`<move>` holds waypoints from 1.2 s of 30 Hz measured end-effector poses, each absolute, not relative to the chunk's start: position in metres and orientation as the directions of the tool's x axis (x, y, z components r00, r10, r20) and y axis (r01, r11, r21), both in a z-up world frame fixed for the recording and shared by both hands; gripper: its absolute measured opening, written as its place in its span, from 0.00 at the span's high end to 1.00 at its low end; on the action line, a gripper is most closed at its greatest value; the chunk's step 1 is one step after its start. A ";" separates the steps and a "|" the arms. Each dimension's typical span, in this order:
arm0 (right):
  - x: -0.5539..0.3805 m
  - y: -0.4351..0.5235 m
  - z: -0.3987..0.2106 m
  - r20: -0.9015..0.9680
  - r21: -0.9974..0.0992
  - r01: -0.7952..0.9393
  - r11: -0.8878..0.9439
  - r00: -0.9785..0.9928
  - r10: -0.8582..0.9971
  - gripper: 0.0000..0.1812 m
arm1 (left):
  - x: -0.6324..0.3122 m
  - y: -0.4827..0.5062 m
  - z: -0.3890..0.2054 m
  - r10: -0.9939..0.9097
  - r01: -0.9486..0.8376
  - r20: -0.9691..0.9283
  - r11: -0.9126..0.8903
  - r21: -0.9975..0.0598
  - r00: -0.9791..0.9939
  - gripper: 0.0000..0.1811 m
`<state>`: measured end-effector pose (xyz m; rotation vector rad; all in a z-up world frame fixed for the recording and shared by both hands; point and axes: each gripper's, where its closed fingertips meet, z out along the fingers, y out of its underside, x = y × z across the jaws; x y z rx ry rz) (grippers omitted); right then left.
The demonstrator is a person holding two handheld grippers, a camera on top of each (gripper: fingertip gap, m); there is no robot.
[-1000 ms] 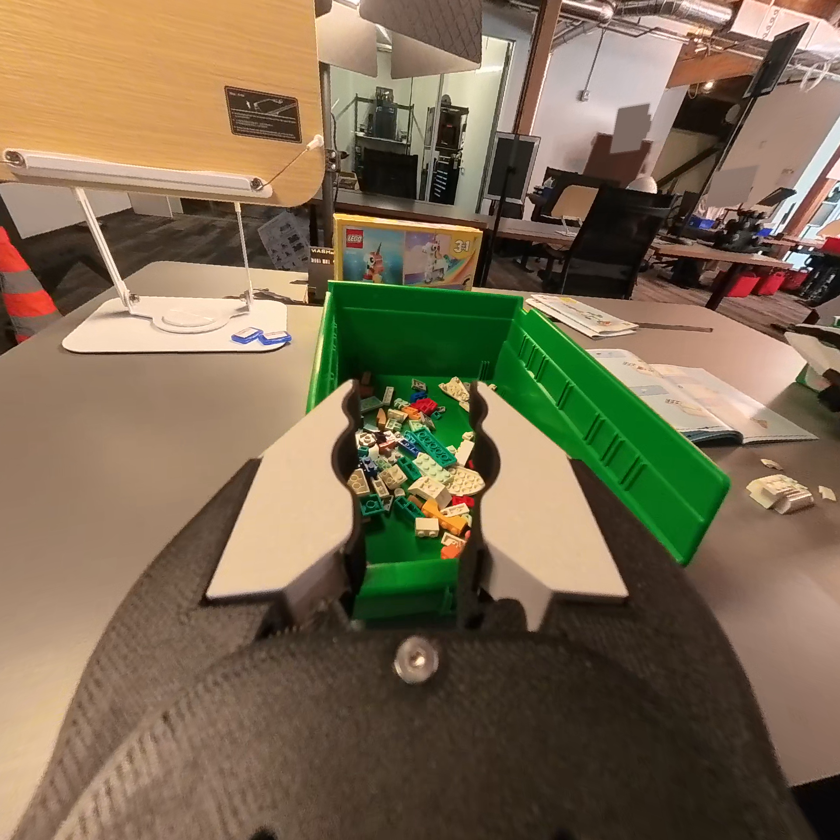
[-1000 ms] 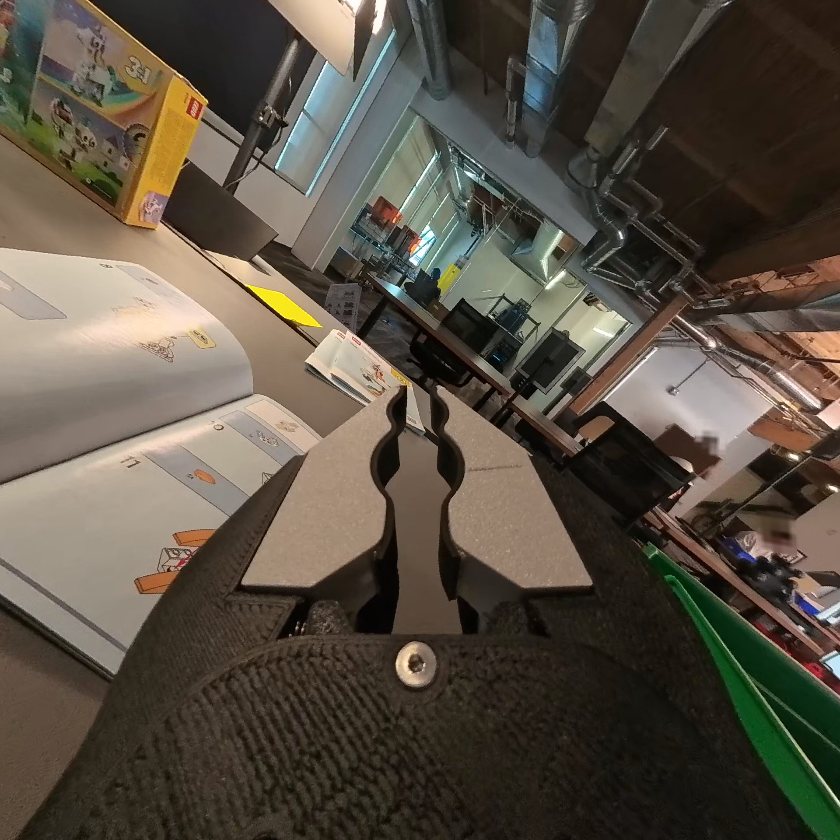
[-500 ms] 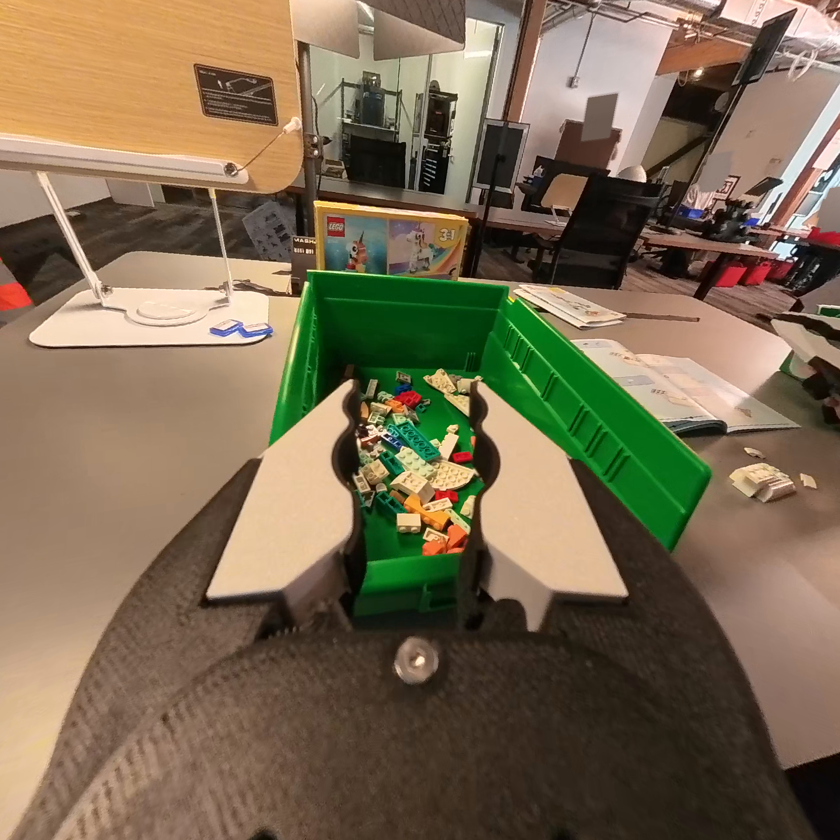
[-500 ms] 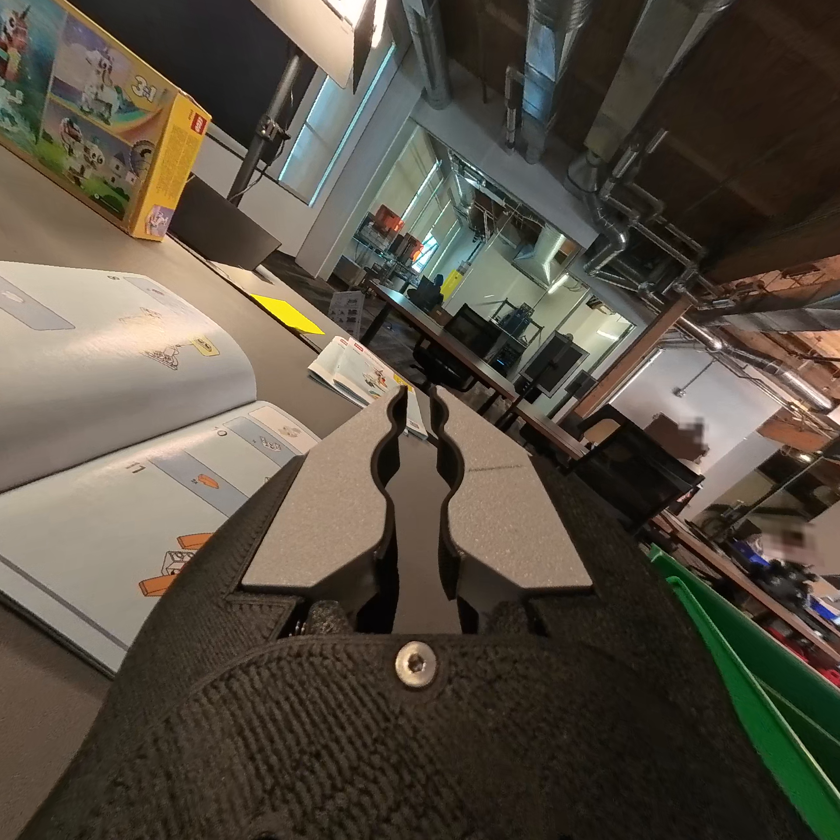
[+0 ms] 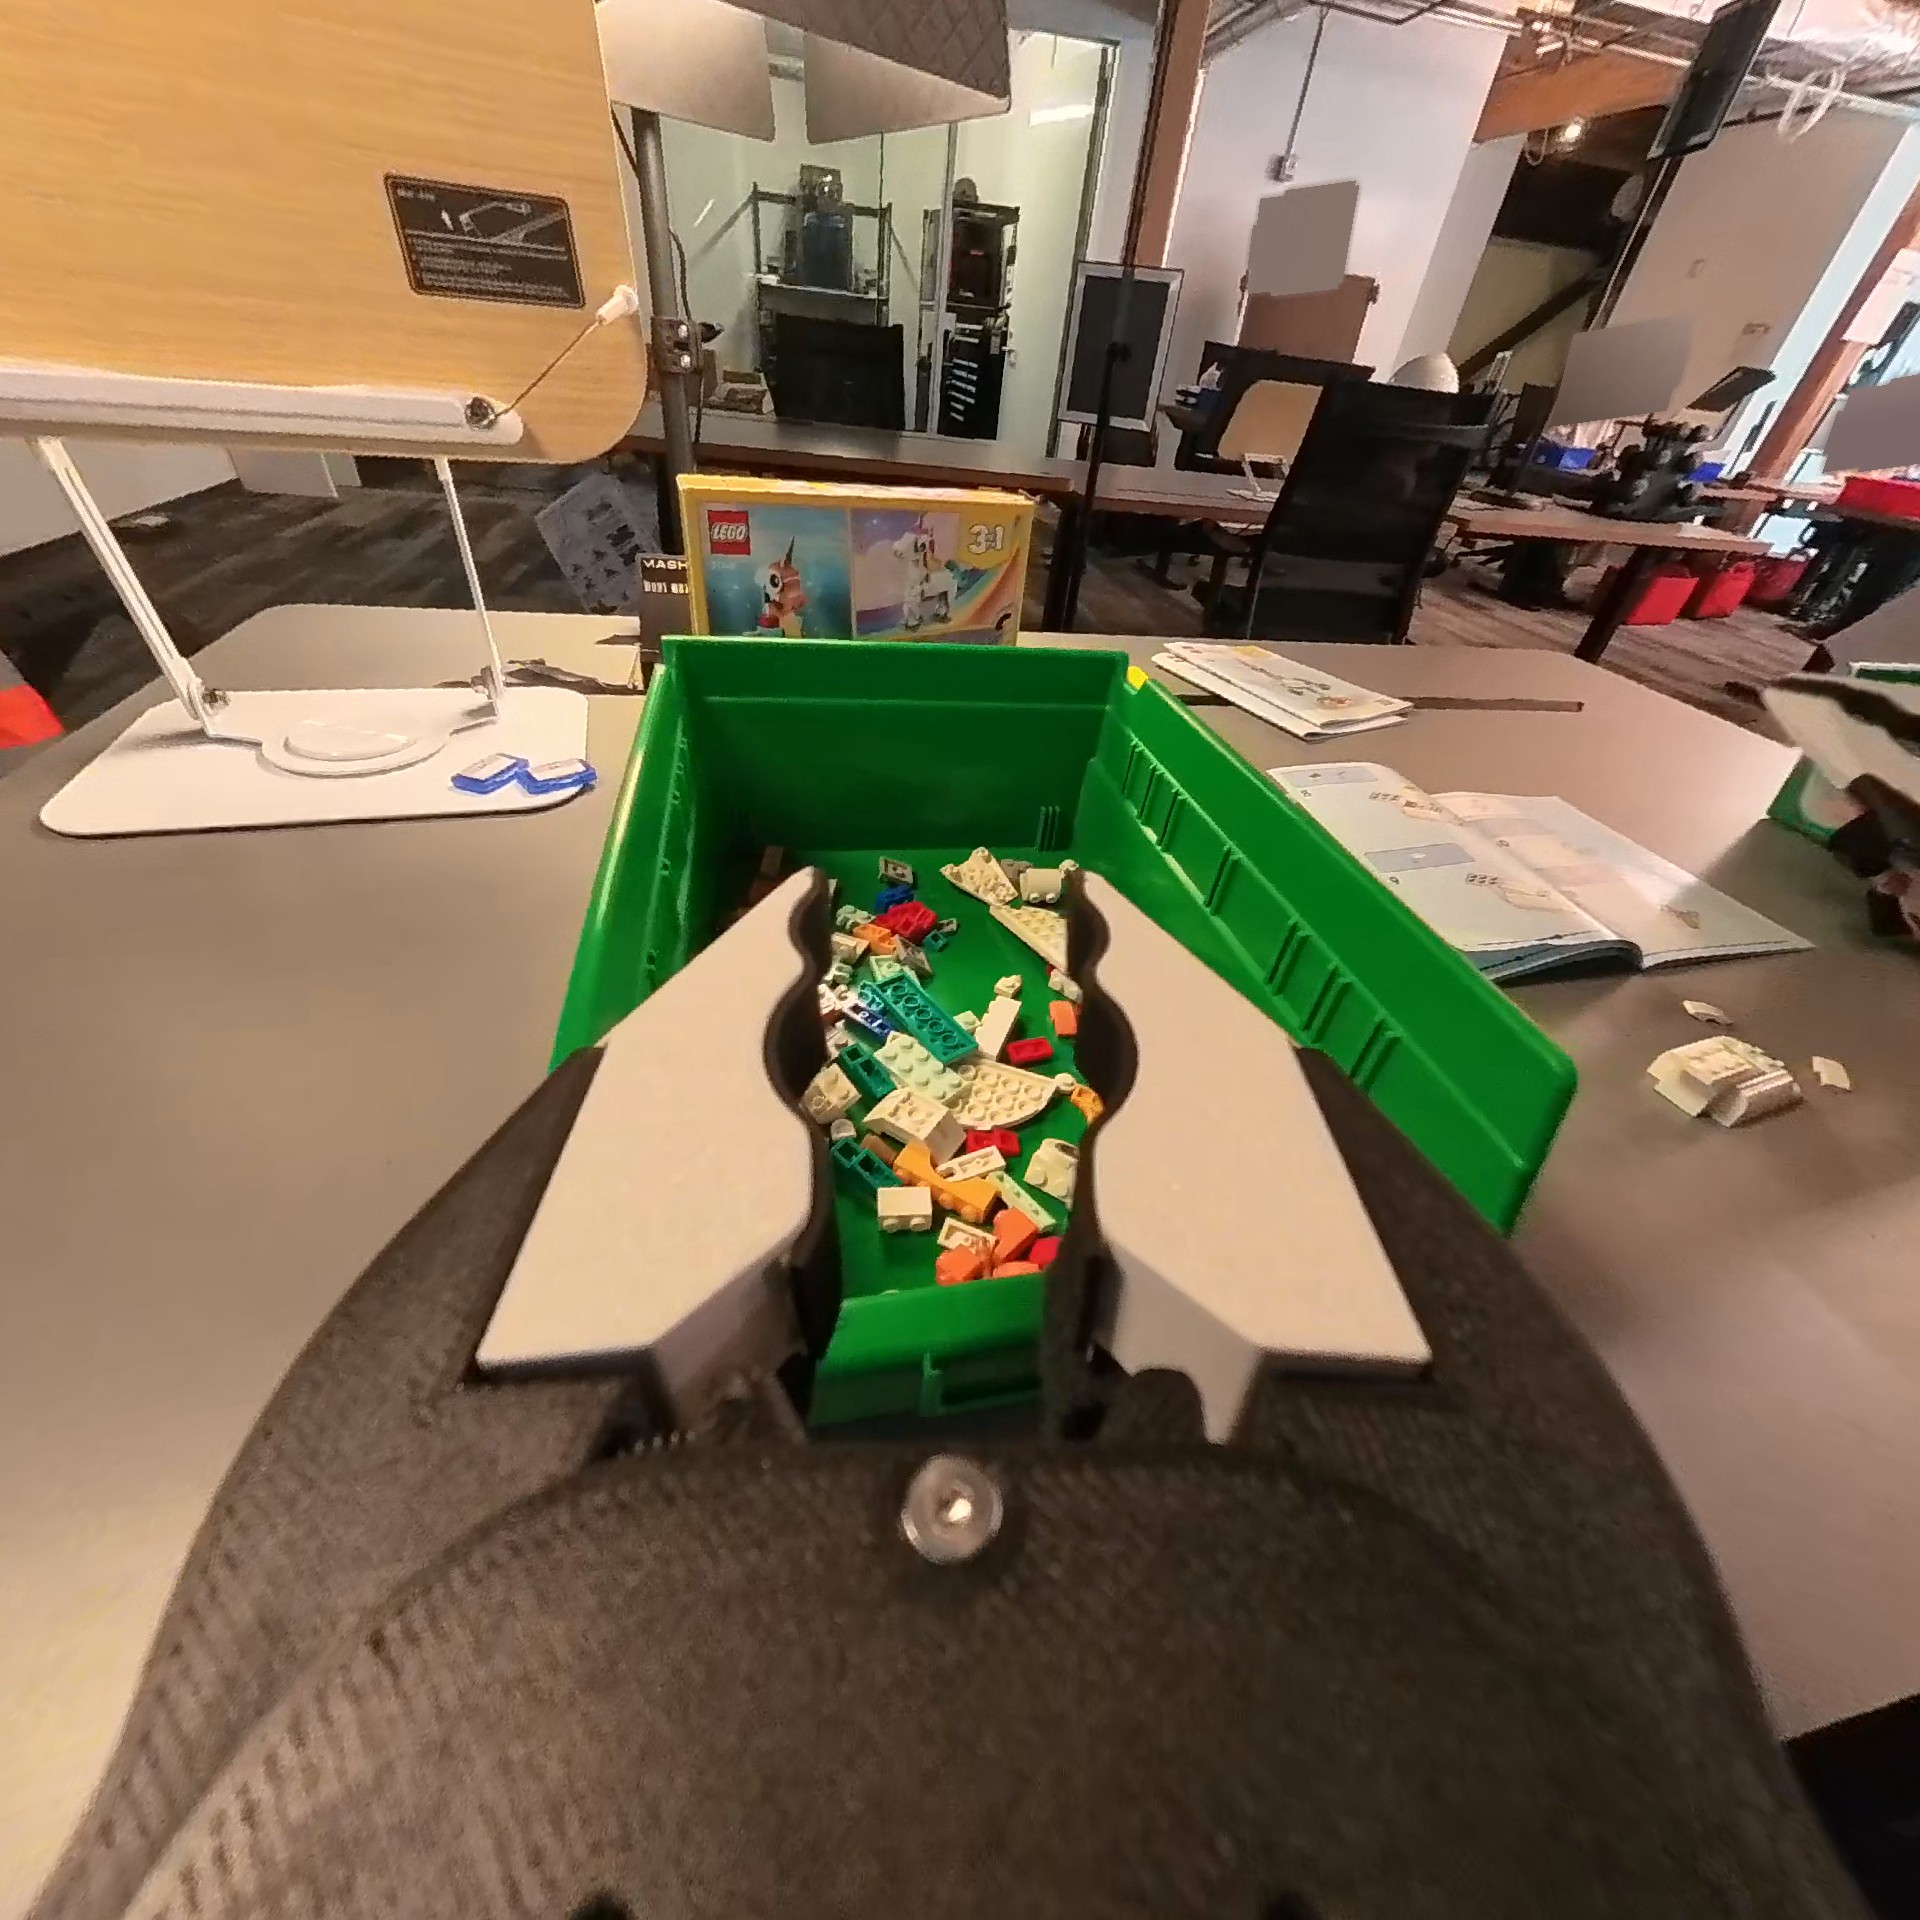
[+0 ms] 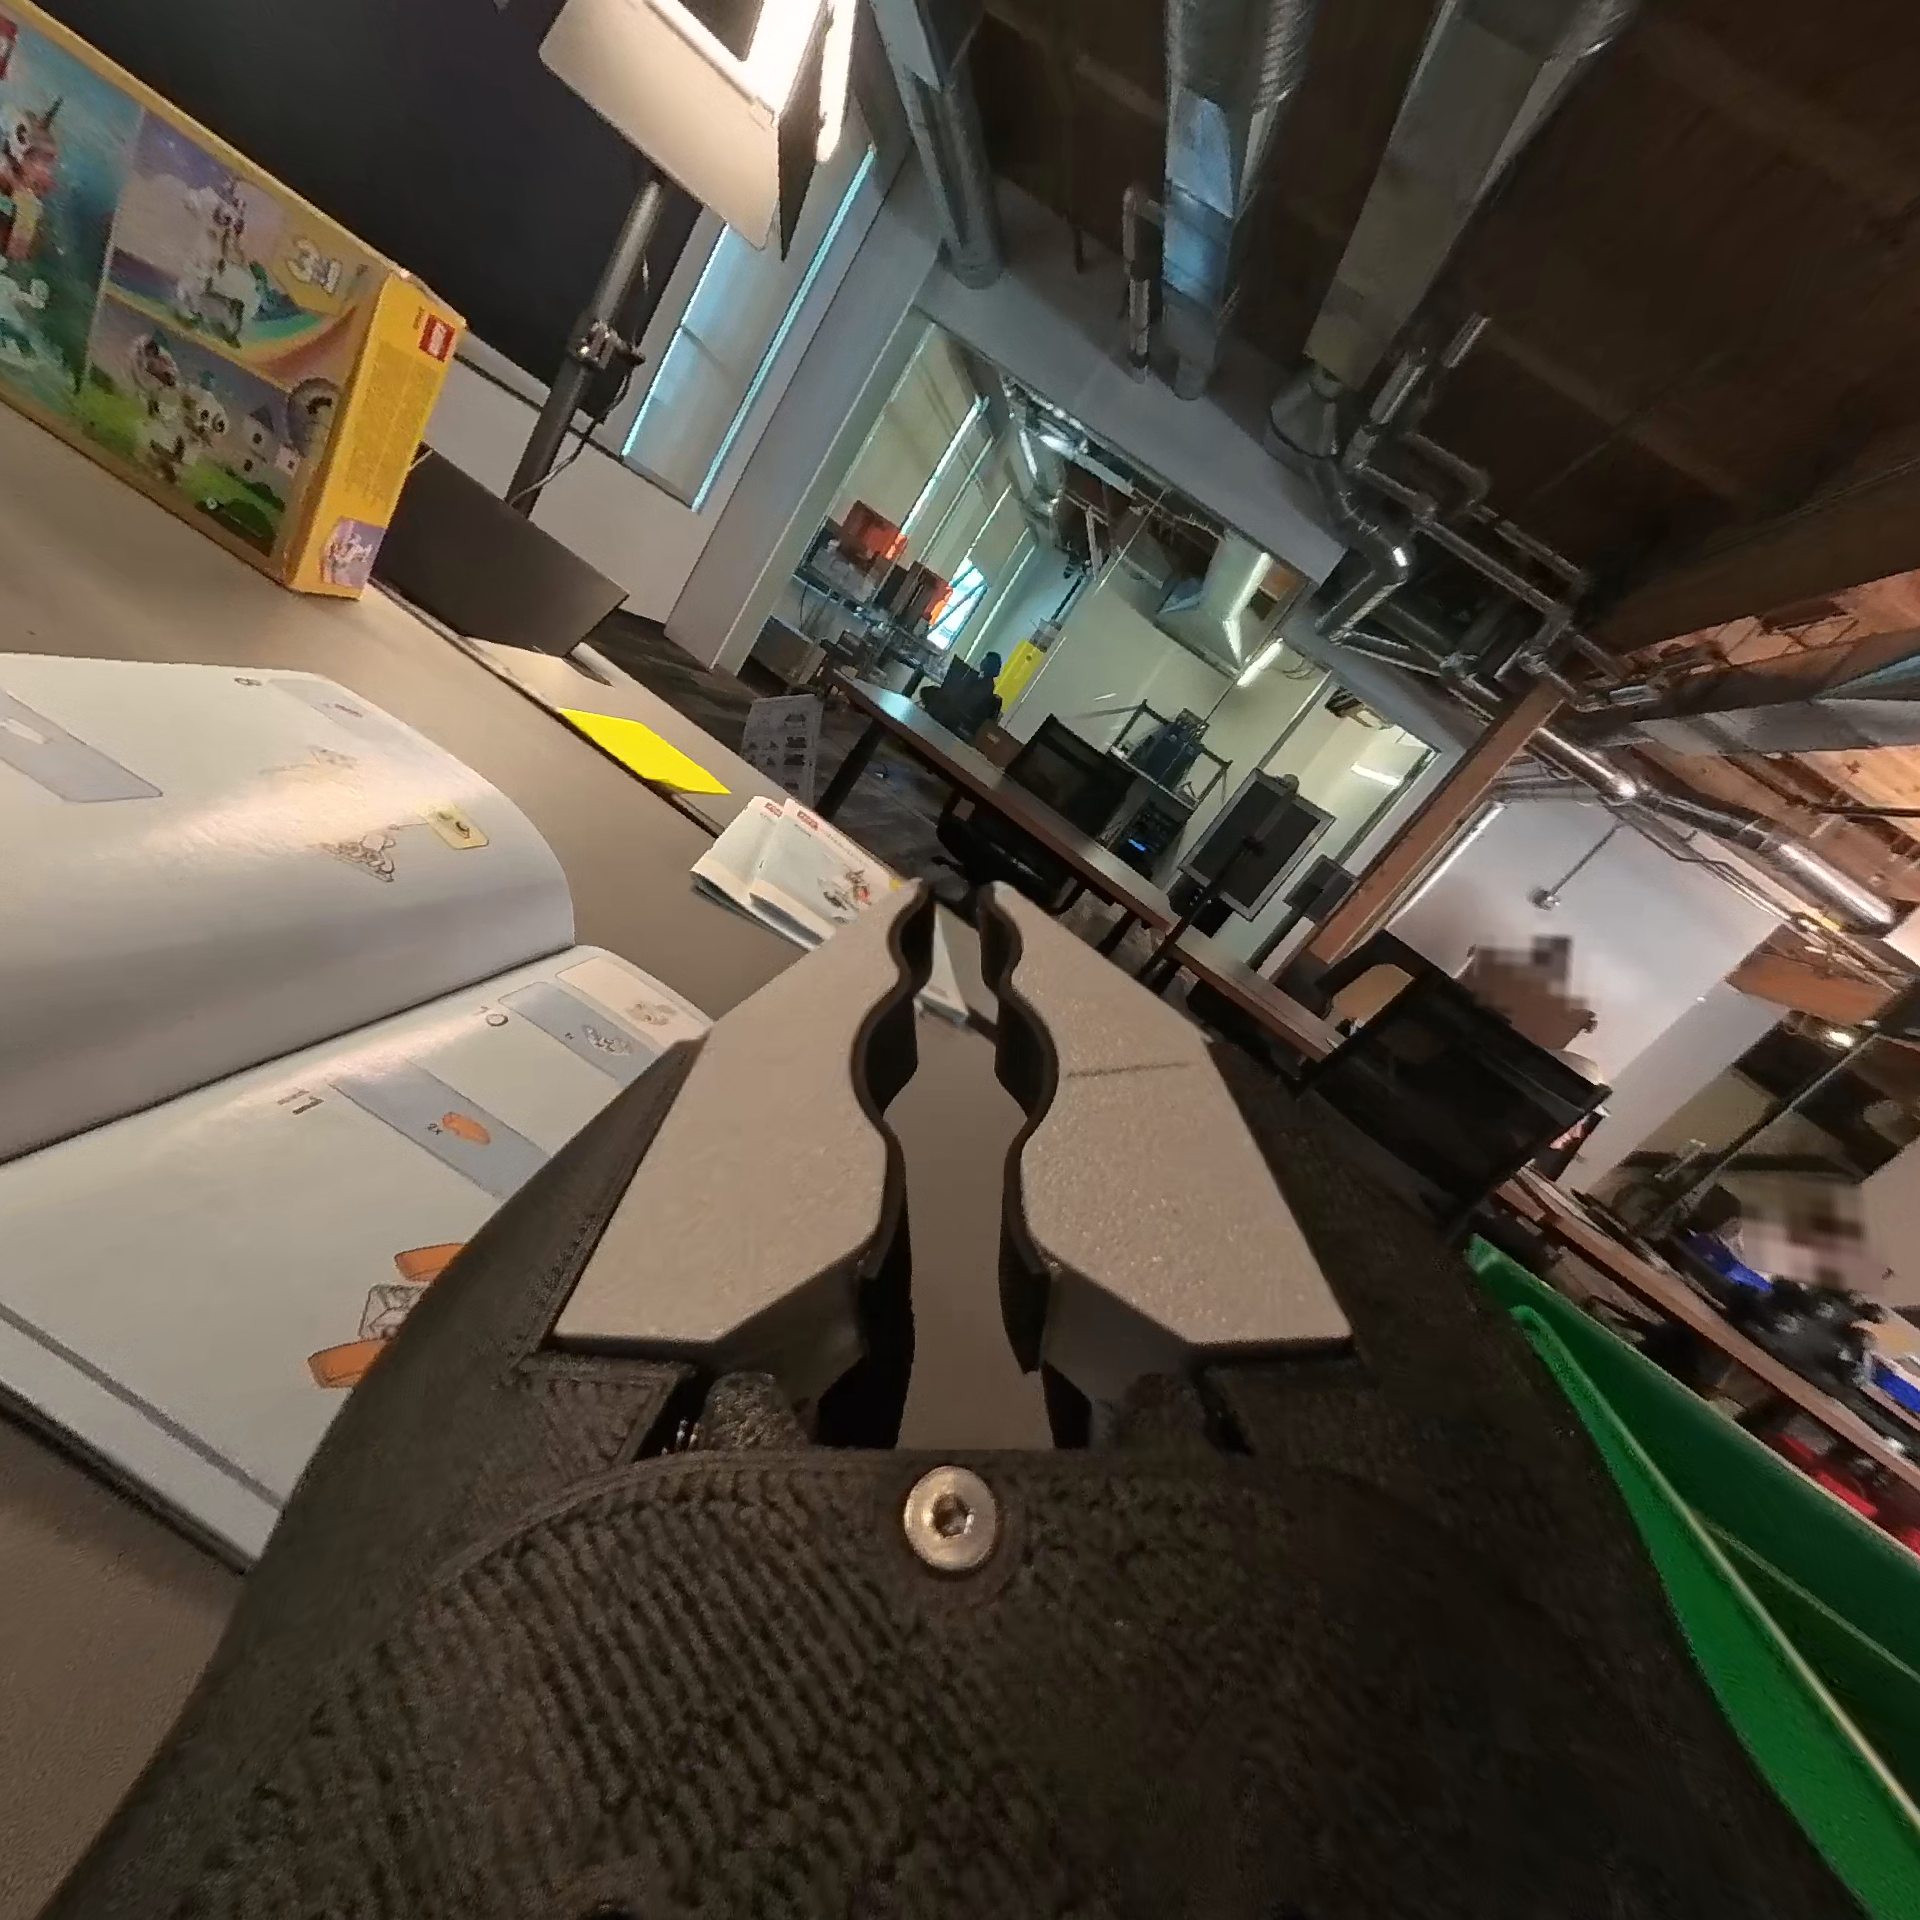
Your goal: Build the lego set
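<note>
A green bin (image 5: 1340,966) holds many loose Lego pieces (image 5: 940,1081) in white, teal, orange, red and blue. My left gripper (image 5: 945,883) hangs over the bin's near end, open and empty, with the pieces showing between its fingers. A small white part-built assembly (image 5: 1725,1081) lies on the table right of the bin. My right gripper (image 6: 951,899) is low over the table beside the open instruction booklet (image 6: 260,935). It is empty, with only a narrow gap between its fingers. It shows blurred at the right edge of the left wrist view (image 5: 1860,748).
The Lego box (image 5: 862,571) stands behind the bin. The open booklet (image 5: 1538,883) and a closed booklet (image 5: 1278,681) lie to the right. A wooden book stand on a white base (image 5: 312,758) is at the far left. Another green bin edge (image 6: 1714,1558) is by my right gripper. Some 50 cm of space lies between my two pairs of fingers. Measured from the fingertips, the small white part-built assembly (image 5: 1725,1081) is 25 cm or so from the right gripper and 30 cm from the left.
My left gripper has shifted slightly over the bin, which now sits more centred between the fingers. My right gripper's view has turned a little left. Neither jaw gap has changed.
</note>
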<state>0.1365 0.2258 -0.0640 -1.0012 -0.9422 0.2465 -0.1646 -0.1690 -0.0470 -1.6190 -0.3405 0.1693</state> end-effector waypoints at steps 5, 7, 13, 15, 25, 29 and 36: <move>0.142 0.226 -0.059 0.529 -0.818 0.190 0.543 0.620 0.579 0.97 | -0.159 -0.169 -0.044 0.318 0.105 0.083 -0.052 -0.993 0.944 0.76; 0.143 0.227 -0.058 0.517 -0.824 0.179 0.538 0.625 0.585 0.97 | -0.156 -0.168 -0.043 0.317 0.100 0.077 -0.056 -0.993 0.945 0.76; 0.143 0.225 -0.057 0.507 -0.830 0.163 0.534 0.621 0.598 0.98 | -0.149 -0.166 -0.043 0.310 0.095 0.068 -0.071 -0.993 0.948 0.76; 0.142 0.224 -0.057 0.509 -0.828 0.161 0.538 0.617 0.600 0.98 | -0.147 -0.166 -0.042 0.307 0.095 0.068 -0.075 -0.993 0.949 0.76; 0.139 0.217 -0.056 0.522 -0.818 0.153 0.554 0.599 0.607 0.98 | -0.139 -0.169 -0.035 0.306 0.074 0.047 -0.076 -0.994 0.951 0.76; 0.138 0.215 -0.056 0.531 -0.813 0.155 0.561 0.591 0.607 0.98 | -0.135 -0.170 -0.031 0.294 0.073 0.055 -0.049 -0.996 0.954 0.77; 0.137 0.214 -0.056 0.535 -0.811 0.156 0.563 0.588 0.607 0.98 | -0.135 -0.172 -0.029 0.296 0.071 0.054 -0.047 -0.996 0.954 0.76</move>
